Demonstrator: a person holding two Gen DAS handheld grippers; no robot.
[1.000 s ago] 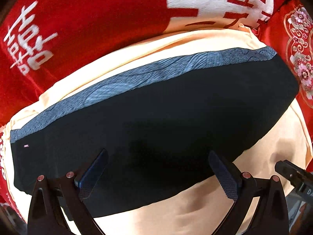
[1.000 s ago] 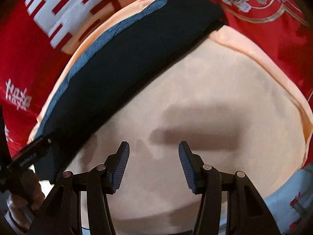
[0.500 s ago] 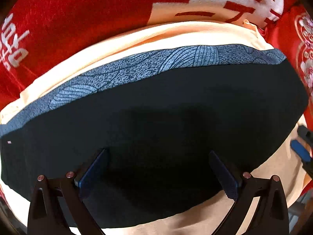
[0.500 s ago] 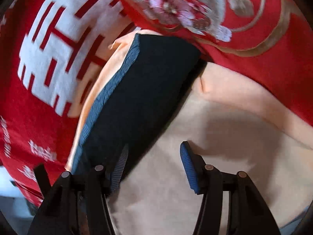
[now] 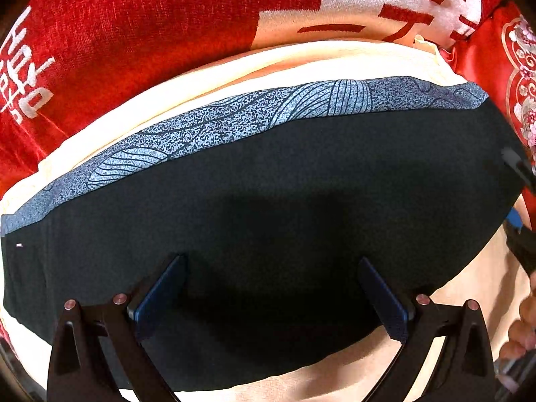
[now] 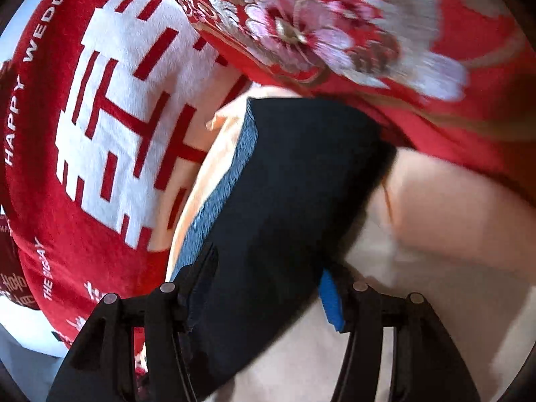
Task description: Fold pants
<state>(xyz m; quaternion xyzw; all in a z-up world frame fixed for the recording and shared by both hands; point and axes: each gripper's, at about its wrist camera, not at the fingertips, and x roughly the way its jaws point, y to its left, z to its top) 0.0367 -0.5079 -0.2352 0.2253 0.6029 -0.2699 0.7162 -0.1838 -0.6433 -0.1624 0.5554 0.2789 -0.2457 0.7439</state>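
**Both grippers close in over the pants**

While a second ago the right gripper (image 6: pixel 268 284) hung over bare cream cloth with the pants off to its left, its fingers now straddle one end of the dark pants (image 5: pixel 268 217), the garment's edge running between them. Those fingers stand apart, not clamped; whether they touch the fabric I cannot tell, as the view is blurred with motion.

Over the same second the left gripper (image 5: pixel 271 294) has come nearer: the pants filled only part of its view before and now fill most of it. Its fingers are spread wide above the dark fabric near the garment's near edge, gripping nothing.

As for the pants, they lie flat as a long dark band on a cream cloth (image 5: pixel 301 63), with a grey-blue patterned strip (image 5: pixel 268 114) along the far edge. Red printed bedding (image 5: pixel 134 33) lies beyond, and a red embroidered floral fabric (image 6: pixel 335 33) sits past the end by the right gripper.

Judging by this, the approach is nearly over and a grasp comes next, likely each gripper pinching its part of the edge to lift it over. With two ends held, uneven lifting could skew the fold.
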